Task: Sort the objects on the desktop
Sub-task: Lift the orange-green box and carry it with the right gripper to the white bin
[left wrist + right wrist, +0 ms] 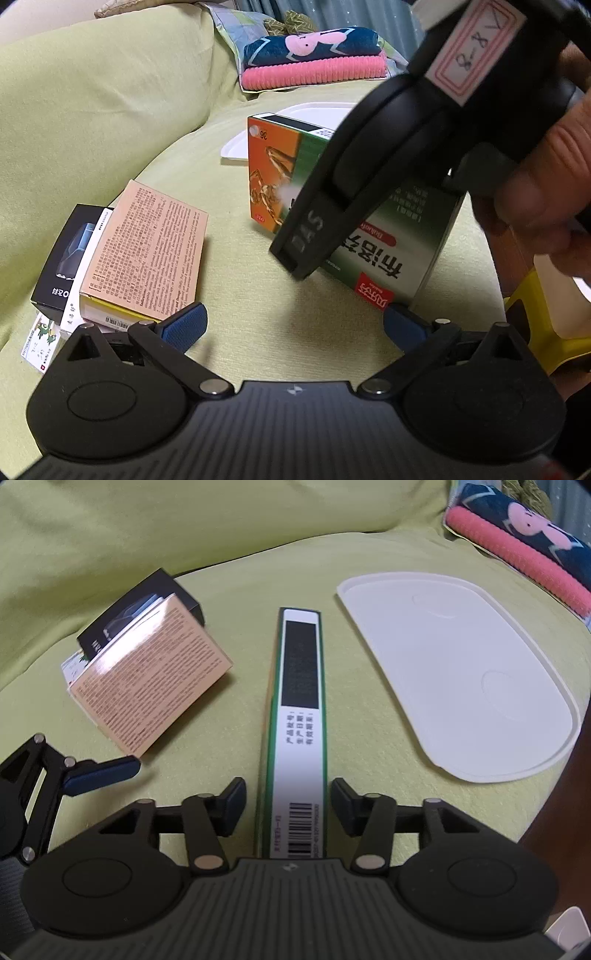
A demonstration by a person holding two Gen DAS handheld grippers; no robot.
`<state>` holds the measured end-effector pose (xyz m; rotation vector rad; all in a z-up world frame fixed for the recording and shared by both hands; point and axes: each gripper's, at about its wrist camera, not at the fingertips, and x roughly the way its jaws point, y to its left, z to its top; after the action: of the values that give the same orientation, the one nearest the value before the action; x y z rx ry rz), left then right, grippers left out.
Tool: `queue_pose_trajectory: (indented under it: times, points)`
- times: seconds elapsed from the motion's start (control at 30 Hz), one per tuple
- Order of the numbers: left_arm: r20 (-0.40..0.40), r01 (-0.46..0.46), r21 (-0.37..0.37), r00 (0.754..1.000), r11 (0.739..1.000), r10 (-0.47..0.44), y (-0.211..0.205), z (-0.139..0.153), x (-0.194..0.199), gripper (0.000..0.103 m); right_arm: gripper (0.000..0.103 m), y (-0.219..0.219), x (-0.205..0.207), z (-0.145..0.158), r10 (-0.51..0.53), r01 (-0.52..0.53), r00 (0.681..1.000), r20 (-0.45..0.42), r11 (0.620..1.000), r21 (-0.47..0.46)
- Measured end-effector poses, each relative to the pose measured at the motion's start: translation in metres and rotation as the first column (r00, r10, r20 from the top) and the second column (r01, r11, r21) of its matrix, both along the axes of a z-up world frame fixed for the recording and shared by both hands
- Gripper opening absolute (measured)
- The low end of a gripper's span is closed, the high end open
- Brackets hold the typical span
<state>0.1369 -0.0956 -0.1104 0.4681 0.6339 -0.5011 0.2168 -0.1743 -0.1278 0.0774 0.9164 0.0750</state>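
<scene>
A: Boxes first, far left: a black box (142,603) sits at the bottom of a small pile, mostly covered by a tan box (151,681) lying tilted across it. A white packet (44,339) pokes out underneath; its print is too small to read.

B: And the left gripper (293,326)?

A: Its blue pads (183,326) are spread wide apart, nothing between them. One pad is just beside the tan box, the other near the bottom corner of the green box (376,236). From the right wrist view only one arm of it shows, cut off at the frame's left edge.

B: Where does the green box stand?

A: Middle of the green cloth (369,738), up on a long edge, narrow white side on top with a barcode and a black panel. The right gripper (287,806) straddles its near end, a pad on each side. Small gaps show on both sides, so it is open around the box, not clamping.

B: Clear from the left camera too?

A: No. The right gripper's black body blocks much of the box there, and a hand (539,184) on it is blurred and cut off at the edge.

B: Farther right?

A: A white tray (546,686) lies flat, apart from the green box. Behind it, folded towels (524,542), pink under dark blue, run out of frame. Something yellow (535,325) at the left view's right edge is too cropped to identify.
</scene>
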Motion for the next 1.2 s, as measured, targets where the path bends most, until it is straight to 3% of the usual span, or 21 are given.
queue_pose_trajectory:
  times: [0.13,0.2,0.8,1.2]
  points:
    - [-0.001,-0.003,-0.004,1.000,1.000,0.003,0.001,0.000,0.000,0.102,0.021,-0.004,-0.001,0.002,-0.006,0.006,1.000,0.003,1.000,0.025]
    - [0.000,-0.001,-0.004,1.000,1.000,0.001,0.000,0.000,-0.001,0.102,0.017,-0.004,-0.002,0.003,-0.008,0.008,1.000,0.009,1.000,0.028]
    - [-0.013,0.042,-0.004,0.999,0.999,-0.042,-0.003,-0.006,-0.006,0.102,0.016,0.000,-0.010,0.016,0.013,-0.015,0.999,0.051,0.999,0.038]
    - [0.019,0.084,0.006,0.996,0.996,-0.084,-0.011,-0.010,-0.013,0.102,0.016,-0.007,-0.016,0.023,-0.002,-0.002,0.997,0.073,0.999,0.049]
